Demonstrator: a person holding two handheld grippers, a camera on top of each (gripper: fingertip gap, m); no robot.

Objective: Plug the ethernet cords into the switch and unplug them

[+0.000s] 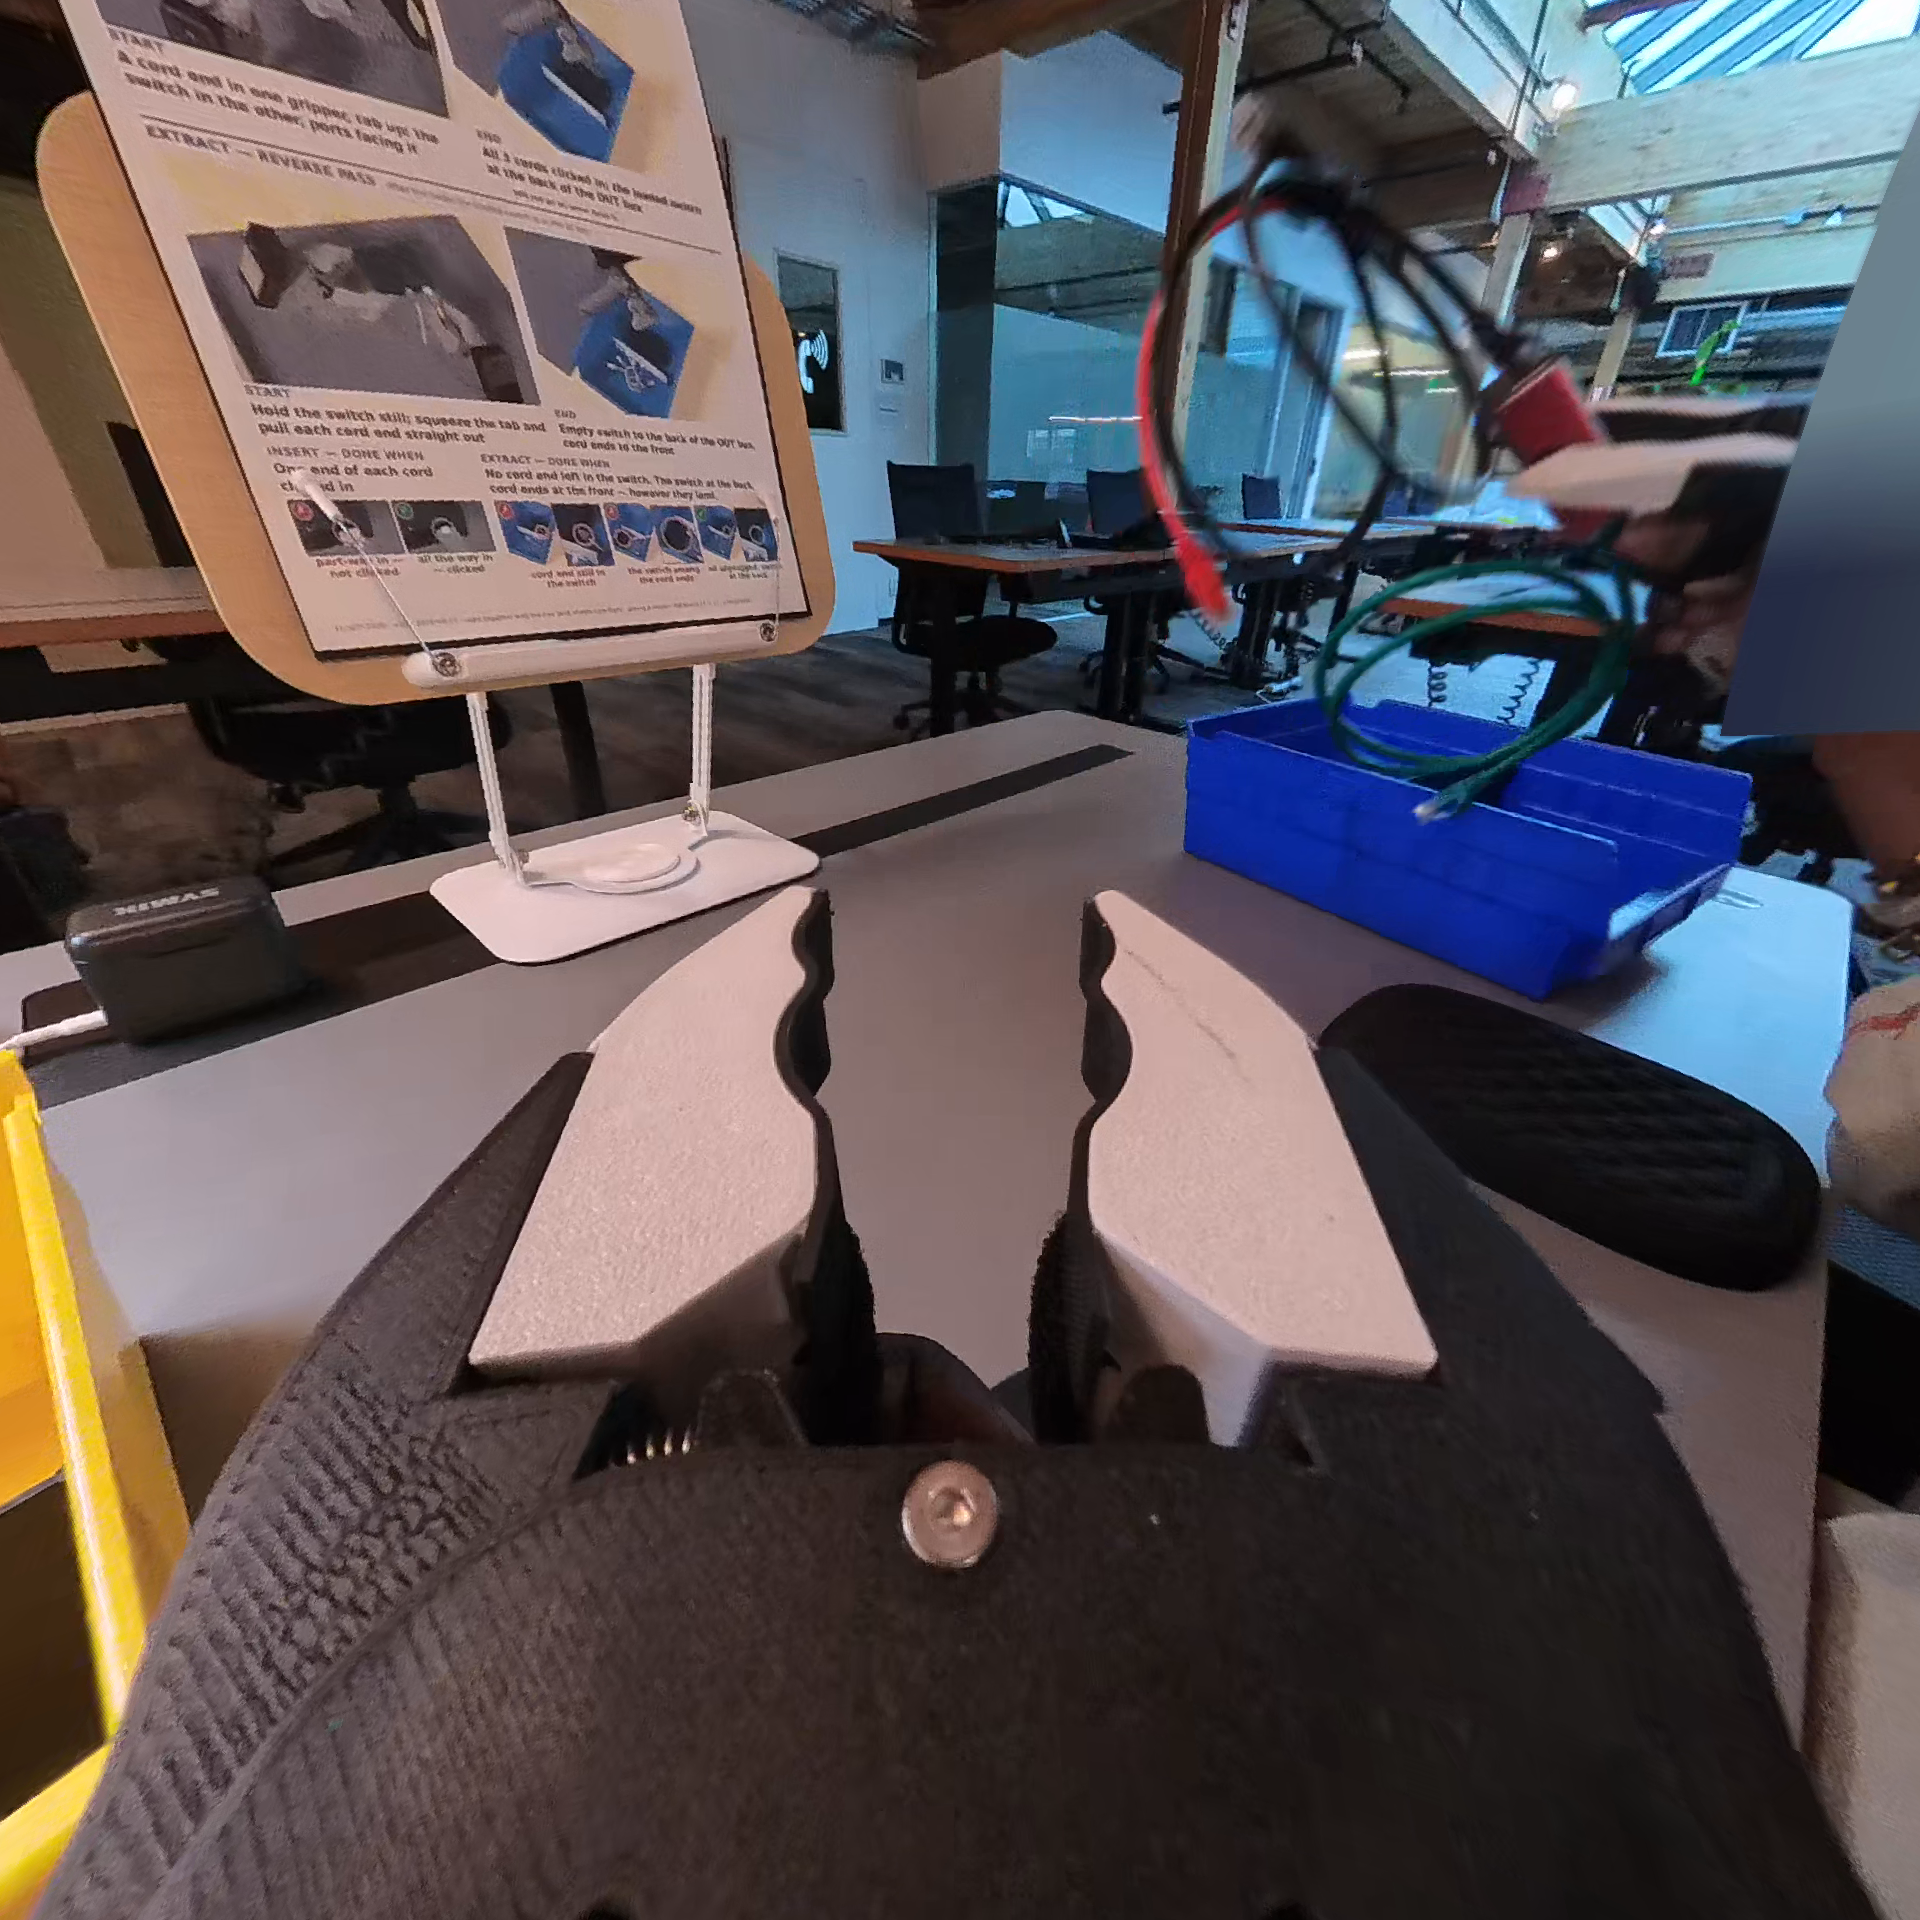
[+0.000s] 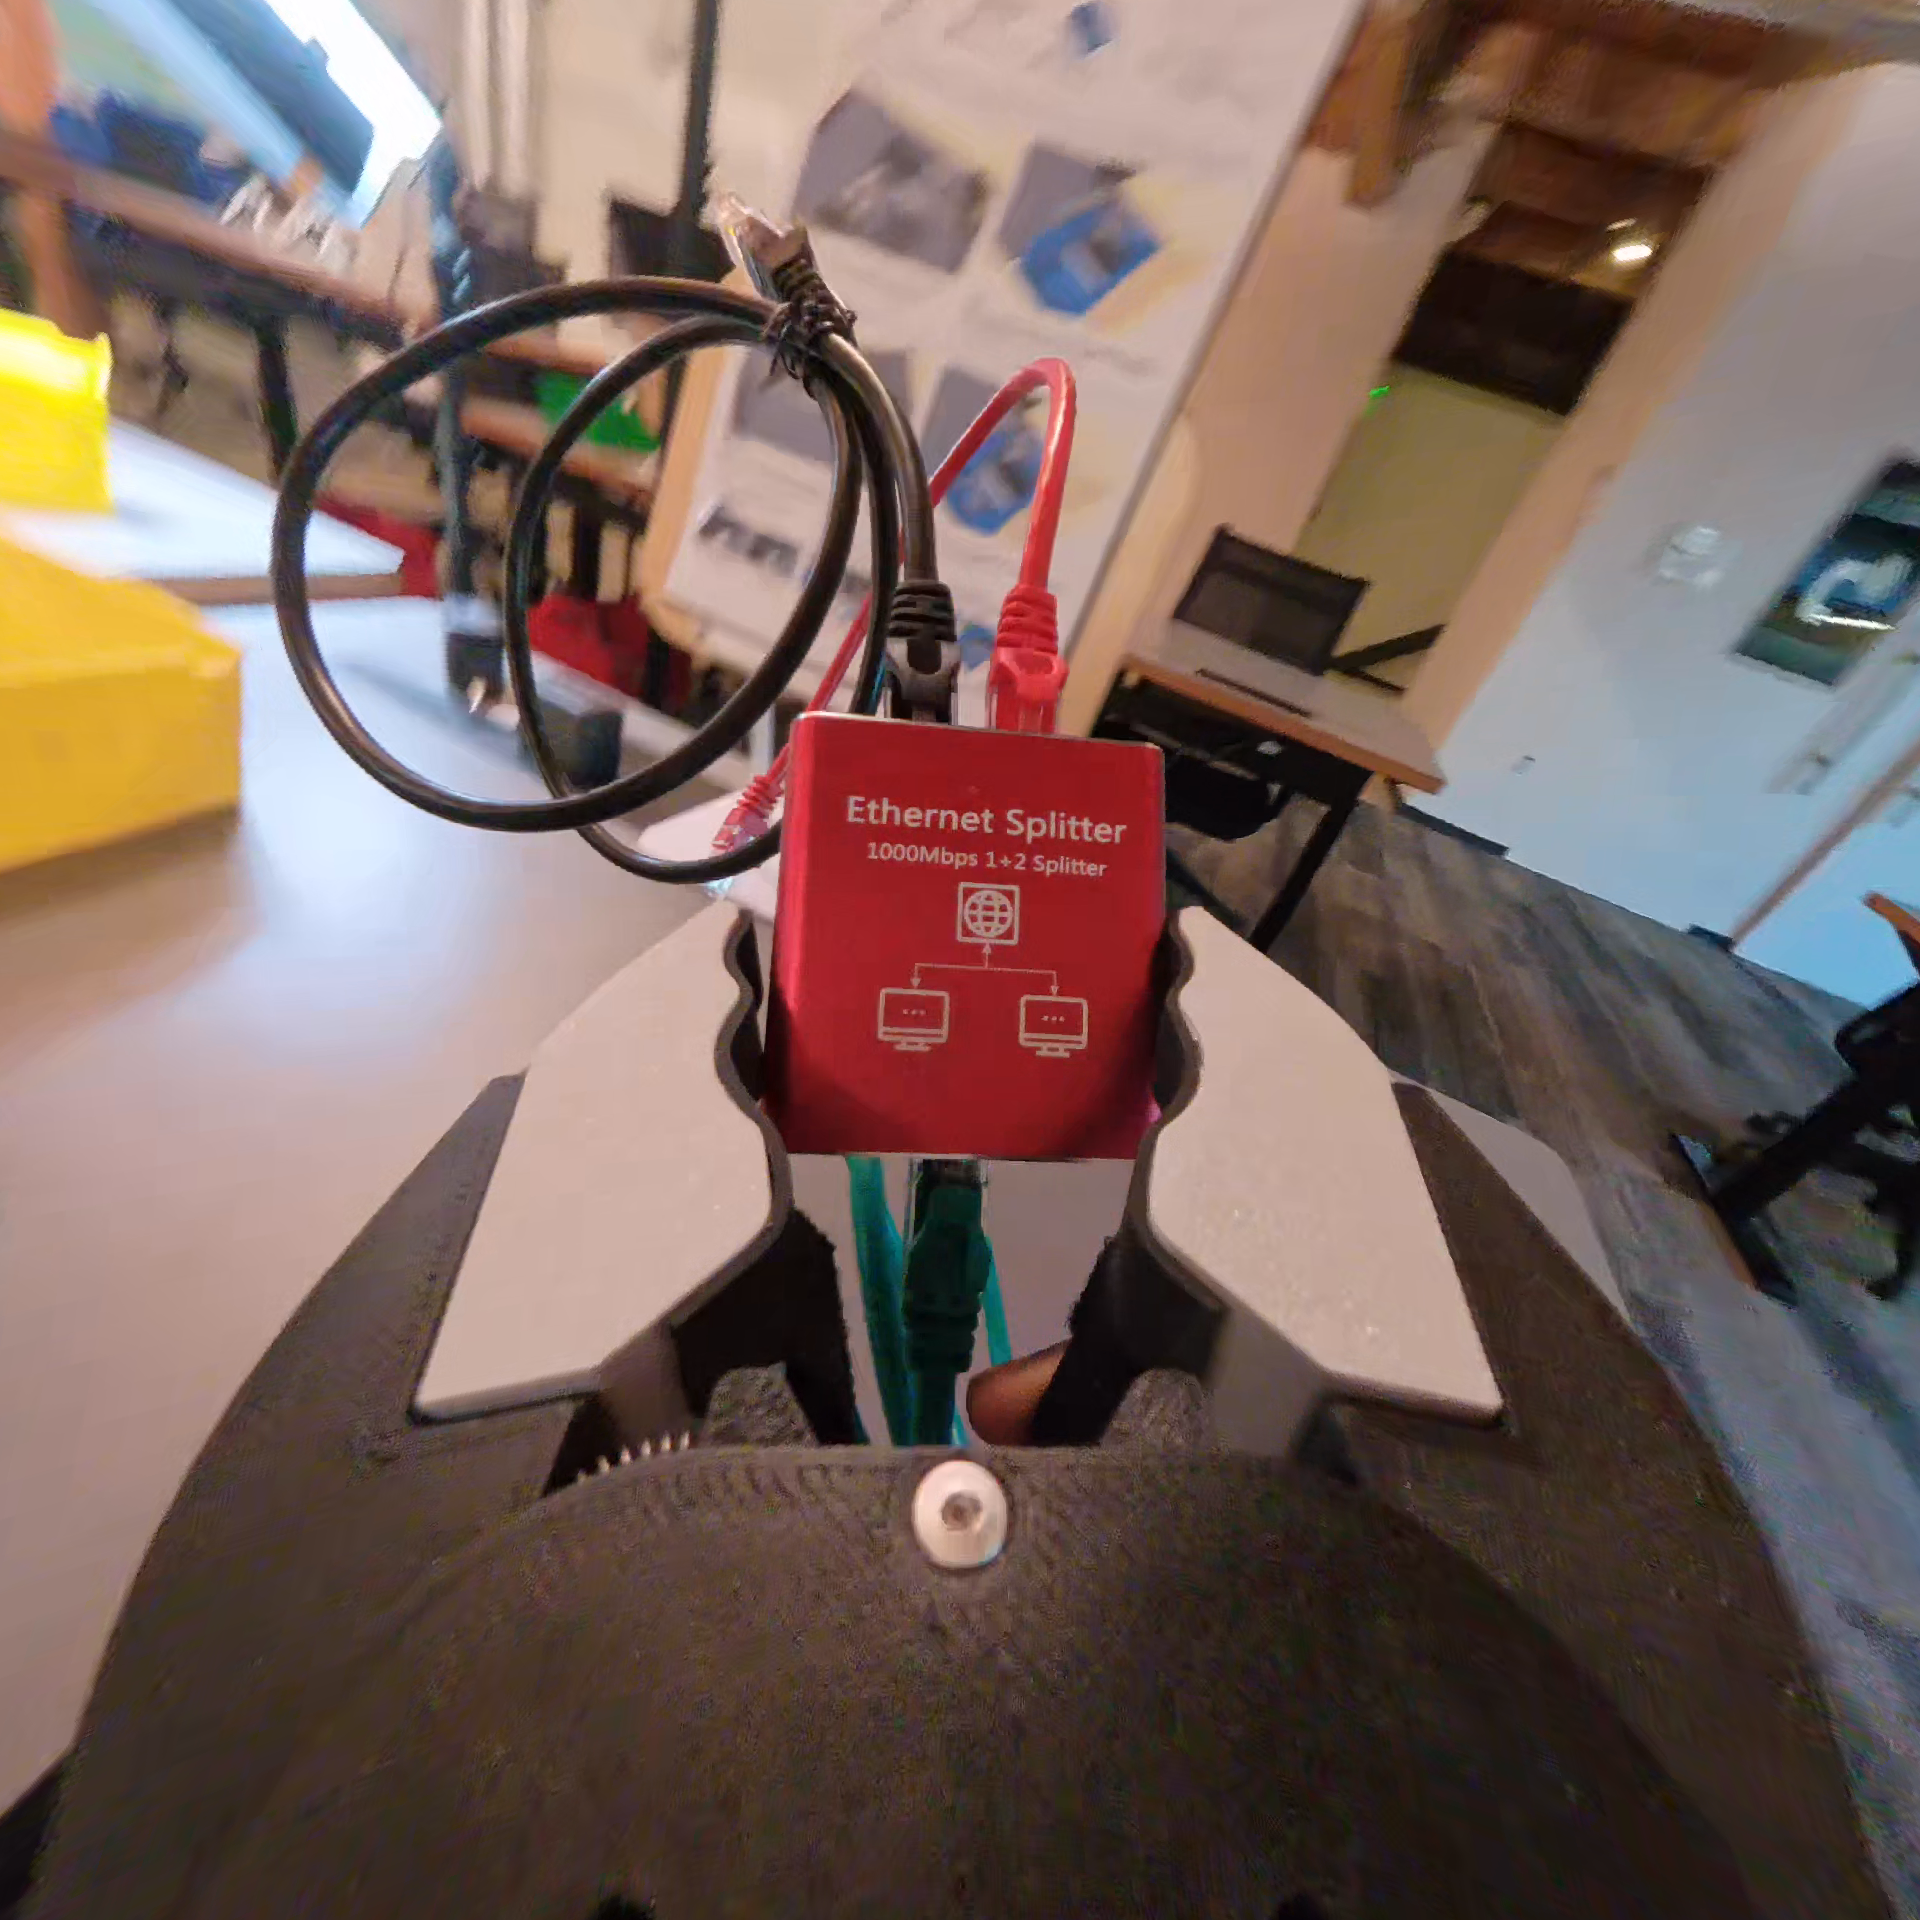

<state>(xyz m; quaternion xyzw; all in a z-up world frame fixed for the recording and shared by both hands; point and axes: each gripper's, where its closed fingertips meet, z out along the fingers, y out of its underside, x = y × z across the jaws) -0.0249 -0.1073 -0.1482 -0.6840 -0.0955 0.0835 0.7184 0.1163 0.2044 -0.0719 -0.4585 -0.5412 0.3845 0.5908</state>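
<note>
- The left gripper (image 1: 956, 997) is low over the grey table (image 1: 312, 1143), pointing toward the far edge. Its jaws stand apart with a clear gap between them, and nothing is in that gap.
- The right gripper (image 2: 961, 1023) is raised well above the table, to the right and farther off in the left wrist view. Its fingers (image 2: 644, 1143) are clamped on both sides of the red switch (image 2: 966, 935), which sits level between them.
- The switch is a small red box with white printing on its top face.
- Black cord (image 2: 416, 582): one plug is seated in the far face of the switch; the cord forms tied loops, and its free plug stands up at the top.
- Red cord (image 2: 1049, 488): plugged in beside the black one on the far face; it arches over, and its free plug hangs at the left of the switch.
- Green cord (image 2: 940, 1278): plugged into the near face. In the left wrist view it loops down, with its free end over the blue bin (image 1: 1455, 842).
- An instruction sheet on a white stand (image 1: 447, 312) is at the far left of the table. A yellow bin (image 1: 42, 1351) is at the near left.
</note>
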